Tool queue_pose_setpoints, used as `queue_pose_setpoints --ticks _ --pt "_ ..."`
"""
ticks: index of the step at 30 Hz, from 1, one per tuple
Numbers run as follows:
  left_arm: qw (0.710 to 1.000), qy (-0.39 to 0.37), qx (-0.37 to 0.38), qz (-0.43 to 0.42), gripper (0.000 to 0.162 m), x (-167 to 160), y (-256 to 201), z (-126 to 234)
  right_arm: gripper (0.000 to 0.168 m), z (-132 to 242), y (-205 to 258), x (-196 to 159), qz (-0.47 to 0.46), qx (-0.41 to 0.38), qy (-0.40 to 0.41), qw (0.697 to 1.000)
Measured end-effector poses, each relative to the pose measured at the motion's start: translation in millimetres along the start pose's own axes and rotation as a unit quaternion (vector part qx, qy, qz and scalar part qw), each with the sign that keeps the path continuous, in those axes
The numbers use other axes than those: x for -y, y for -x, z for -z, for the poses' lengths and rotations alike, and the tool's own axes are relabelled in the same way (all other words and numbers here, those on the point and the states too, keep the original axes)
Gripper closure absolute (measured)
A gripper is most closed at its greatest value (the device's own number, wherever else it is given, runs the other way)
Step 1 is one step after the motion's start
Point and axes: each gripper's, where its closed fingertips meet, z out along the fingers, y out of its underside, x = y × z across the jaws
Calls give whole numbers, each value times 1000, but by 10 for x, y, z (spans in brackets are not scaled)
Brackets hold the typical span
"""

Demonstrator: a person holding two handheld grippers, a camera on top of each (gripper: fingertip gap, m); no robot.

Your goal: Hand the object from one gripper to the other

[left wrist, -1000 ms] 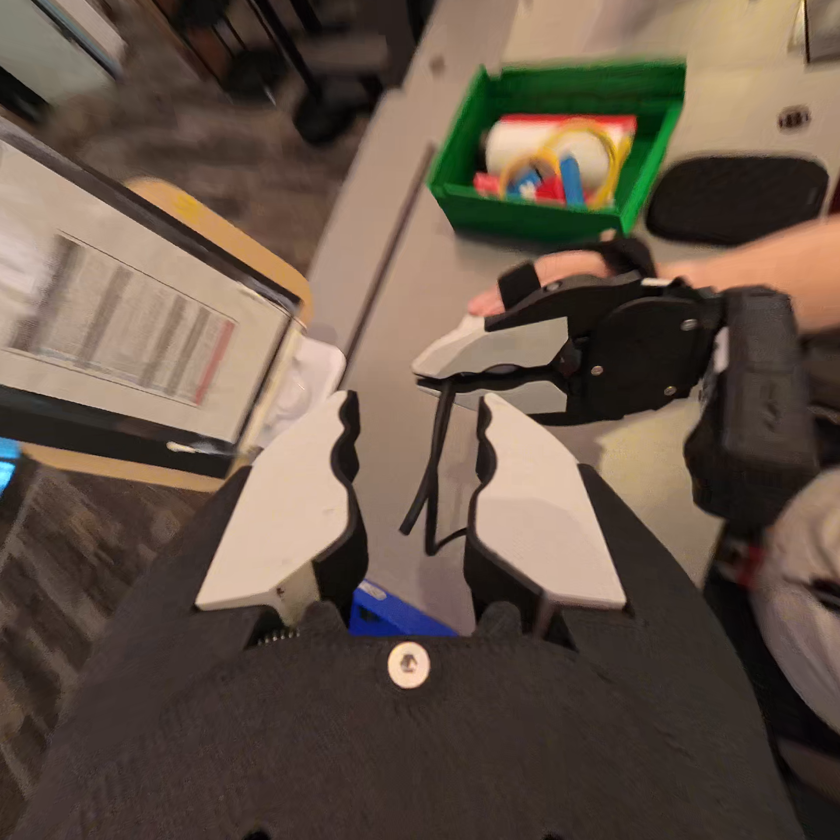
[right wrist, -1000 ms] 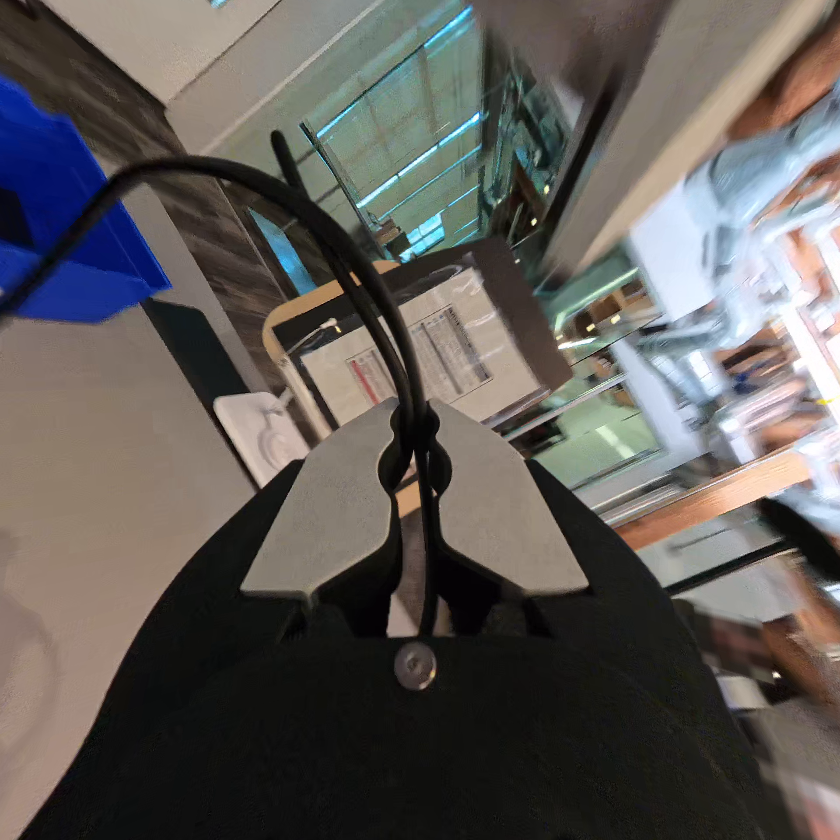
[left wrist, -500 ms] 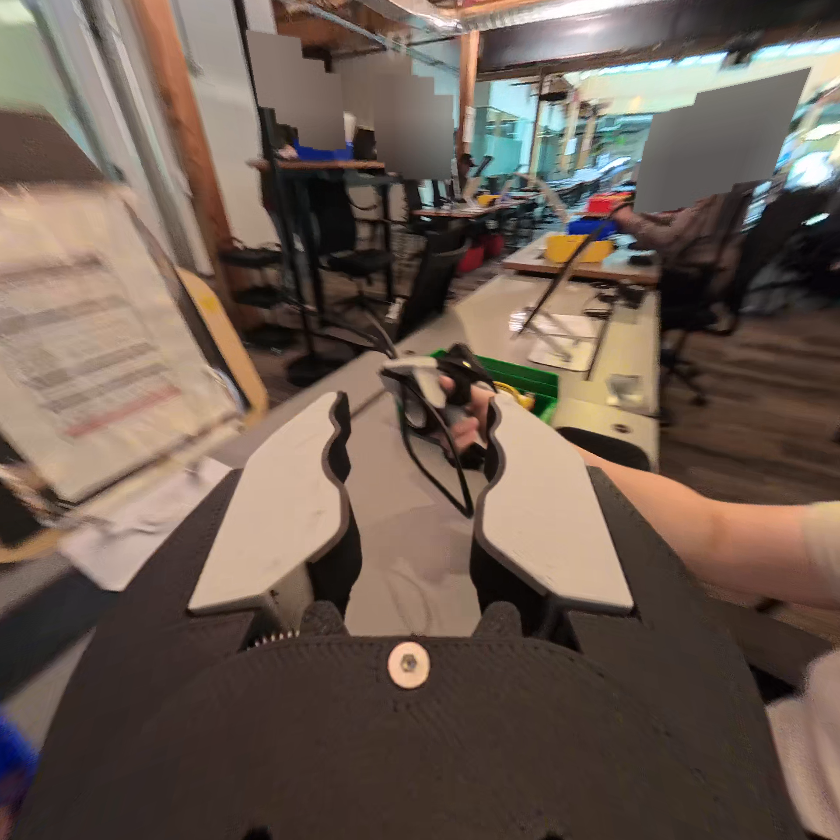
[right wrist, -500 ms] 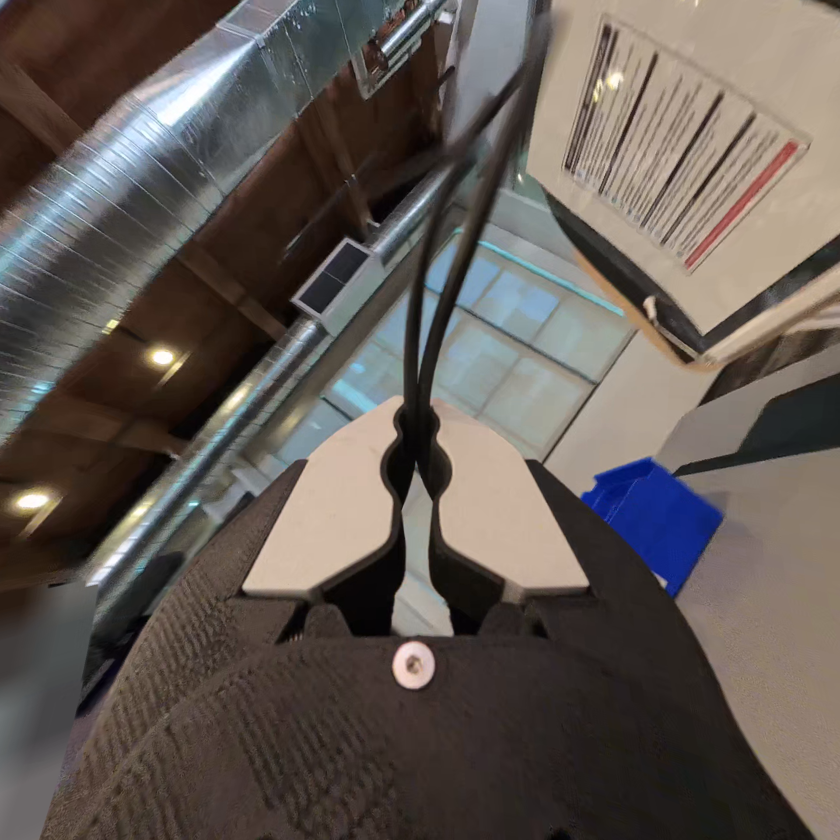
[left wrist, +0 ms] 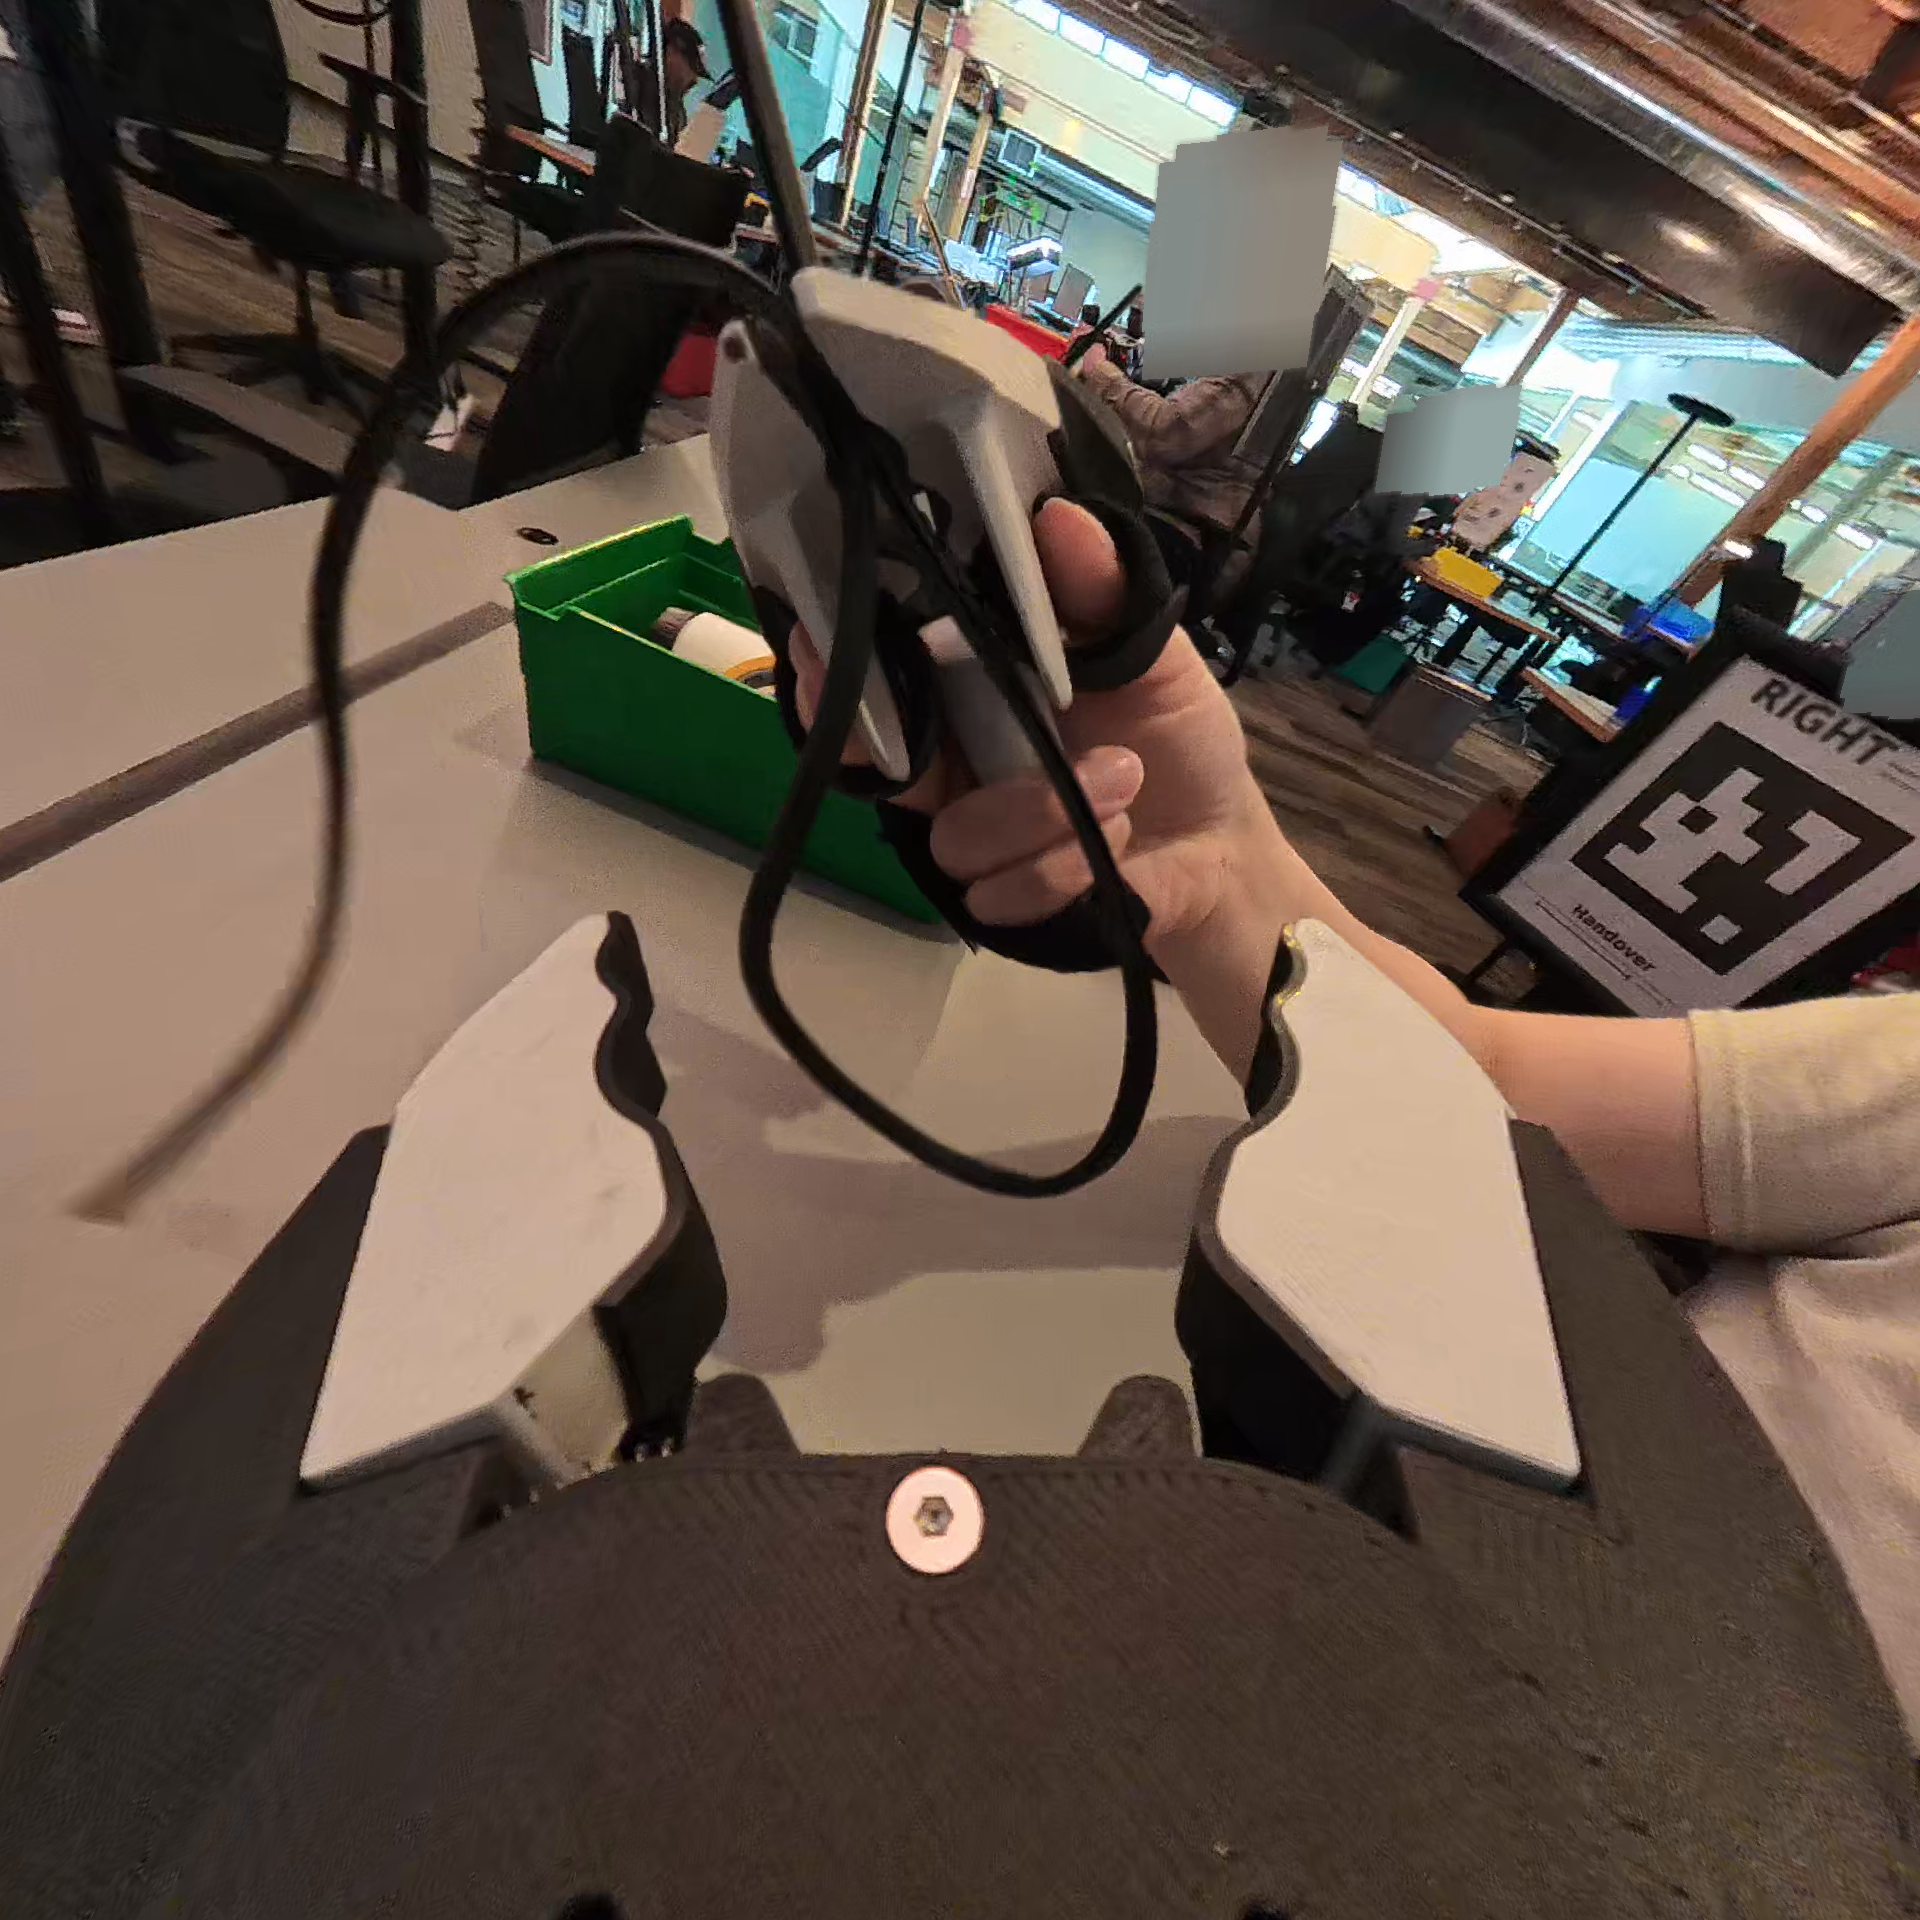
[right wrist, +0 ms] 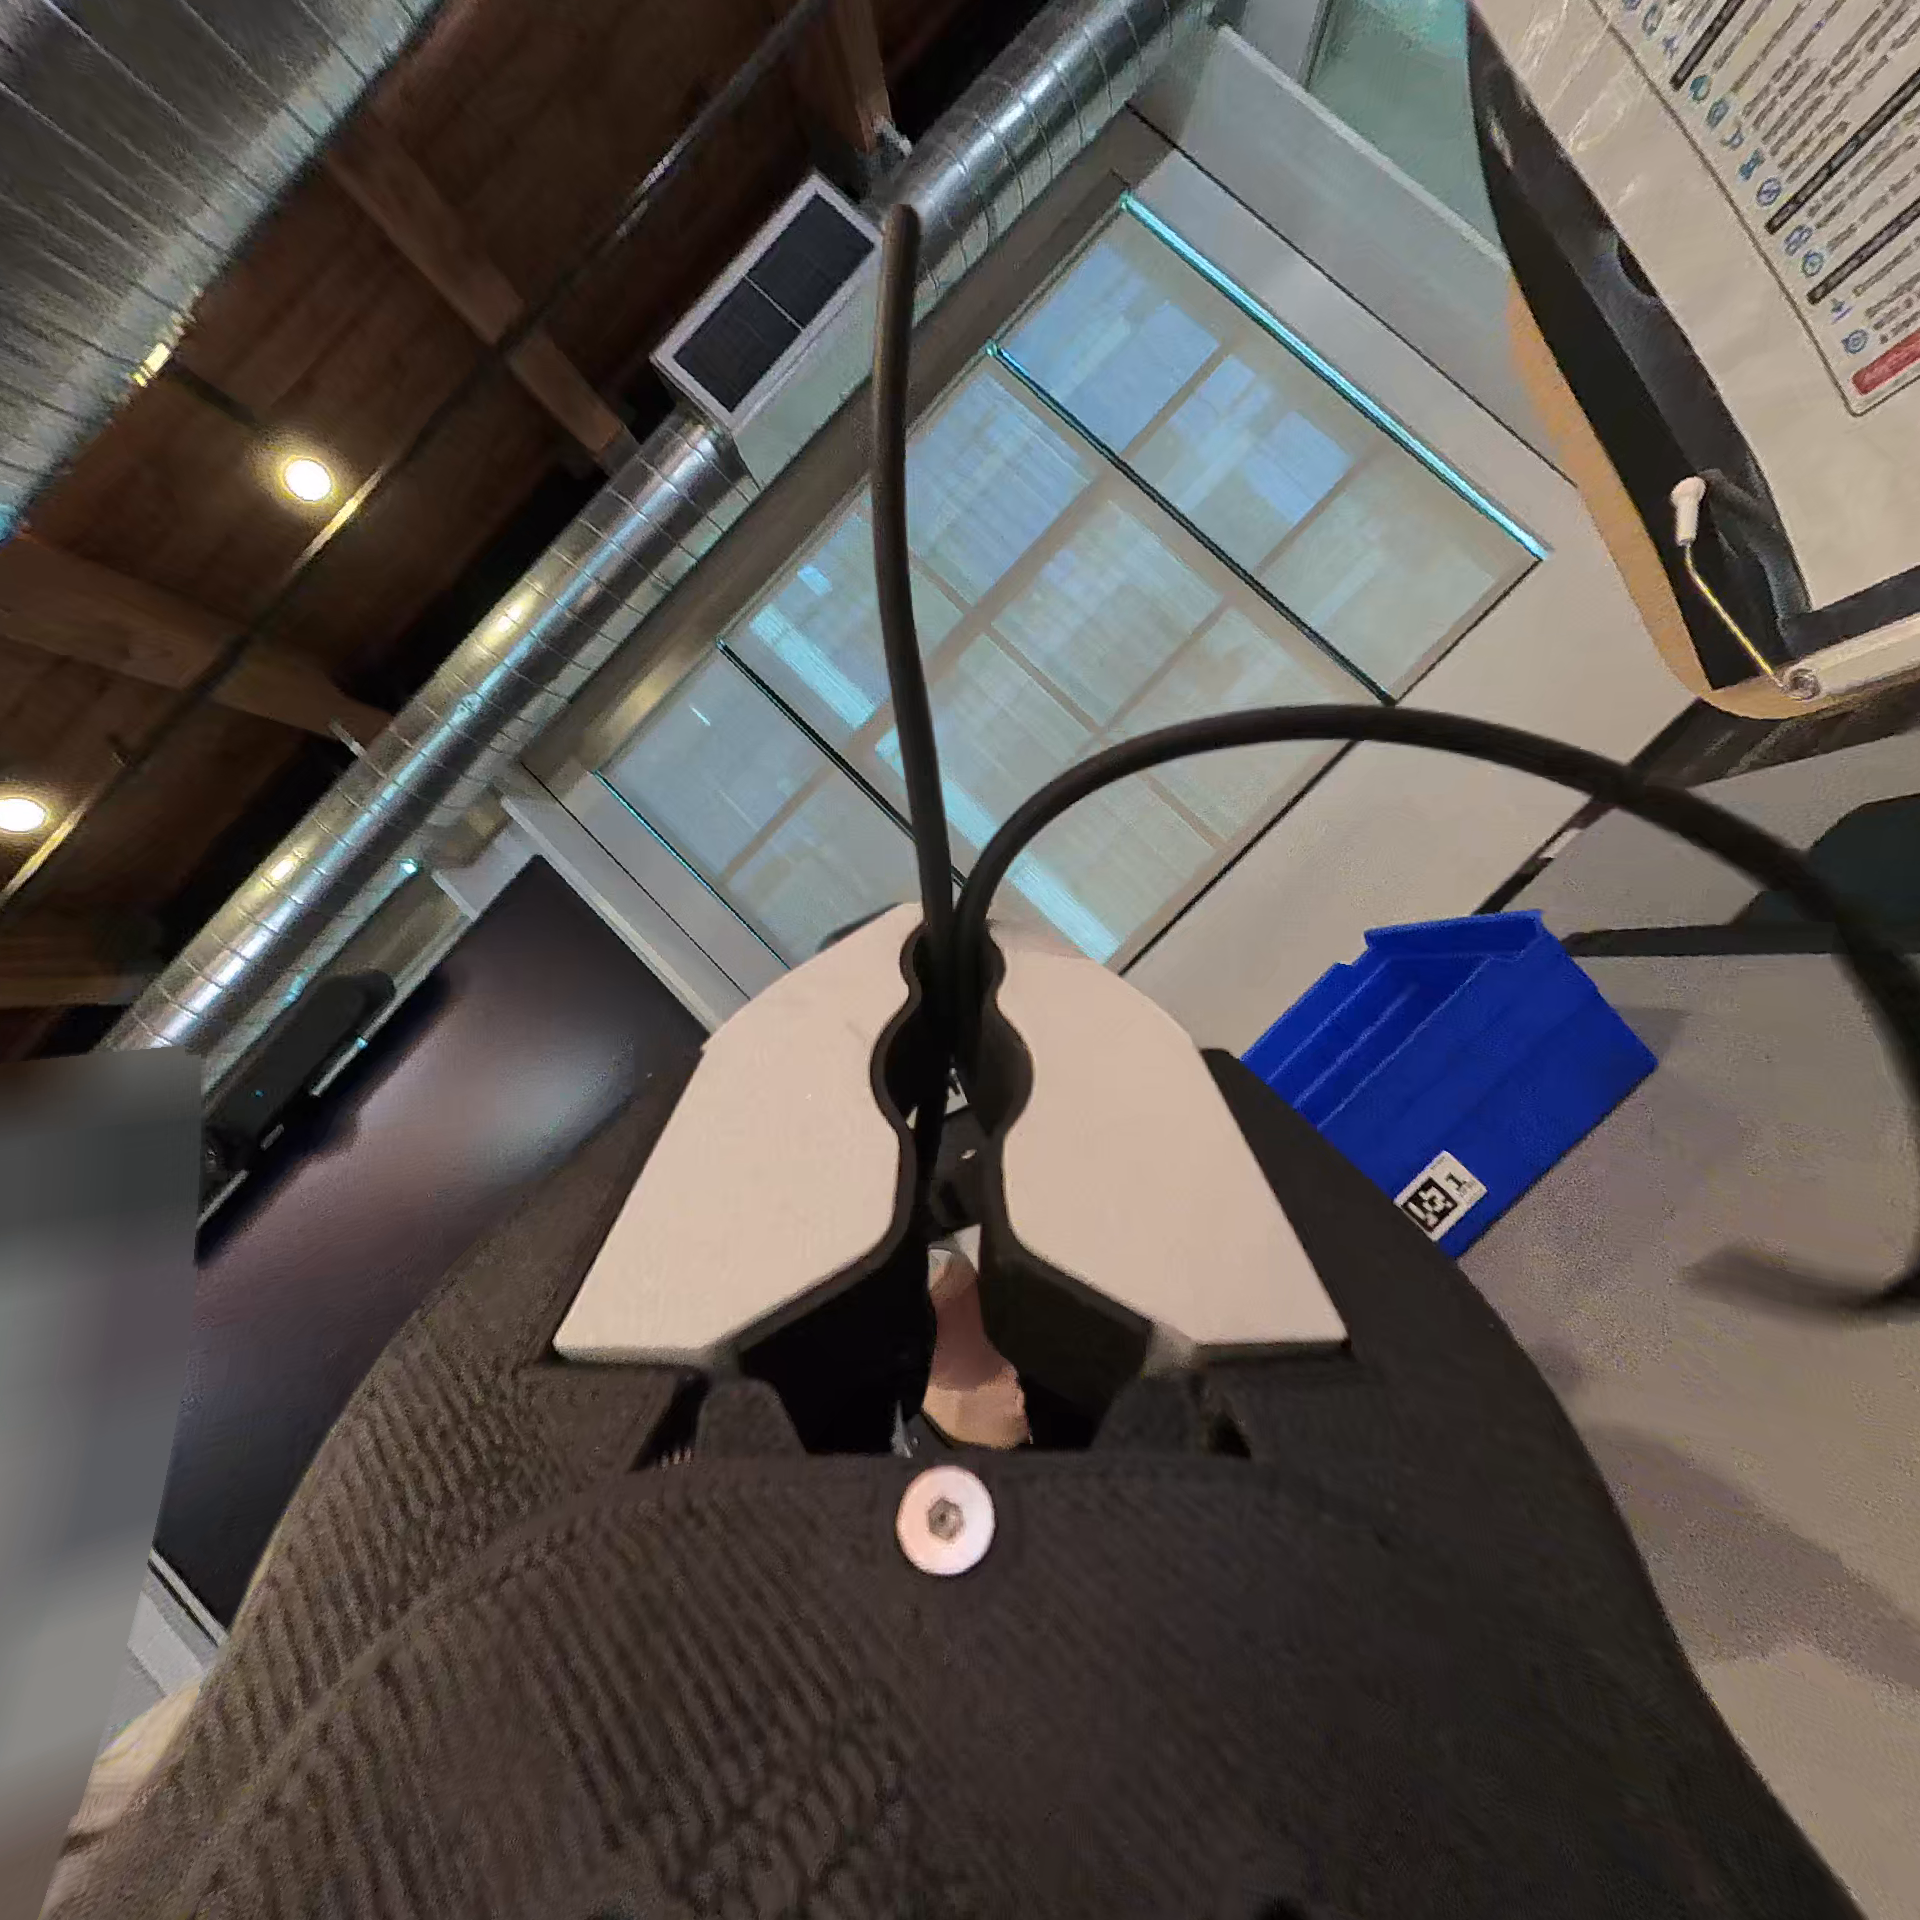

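Note:
The object is a black cable (left wrist: 767,987). My right gripper (right wrist: 951,935) is shut on it, and two strands stick out past the fingertips, one straight (right wrist: 902,520) and one curving right (right wrist: 1351,720). In the left wrist view the right gripper (left wrist: 779,312) points up in a person's hand (left wrist: 1122,831). The cable's loop hangs below it and a loose end trails left. My left gripper (left wrist: 956,935) is wide open and empty. The loop's bottom shows in the gap between its fingers (left wrist: 499,1164), touching neither.
A green bin (left wrist: 665,727) with several items stands on the grey table (left wrist: 208,883) behind the right gripper. A blue bin (right wrist: 1455,1060) sits on the table. A marker sign (left wrist: 1714,842) stands at the right. A printed board (right wrist: 1766,208) stands nearby. Across from one pair of fingers to the other is roughly 9 cm.
The right gripper has come closer to the left one, still shut on the cable. The left jaws have opened wider, and the cable loop now hangs in the gap between its fingers.

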Motion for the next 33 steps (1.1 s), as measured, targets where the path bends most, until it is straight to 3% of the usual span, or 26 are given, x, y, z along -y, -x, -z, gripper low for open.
queue_pose_setpoints --ticks 4,12,16,23,25,29,33 --pt "999 34 -2 -34 55 -6 59 -201 162 -10 -2 -12 13 -13 8 1000" --pt "994 76 -8 -82 92 -86 116 -458 162 30 -31 -25 40 -39 31 998" --pt "993 76 -36 -86 151 -105 43 -416 161 62 -3 -34 18 -25 41 999" --pt "991 71 -43 -106 155 14 -85 -194 158 142 -32 -55 32 -35 69 997" --pt "989 73 -44 -117 156 154 -184 -68 148 190 1 -151 41 -24 108 993" --pt "973 145 3 -178 158 422 -287 207 144 383 197 -412 35 33 187 981" --pt "971 151 30 -181 158 959 -474 487 142 652 379 -708 76 77 251 962"
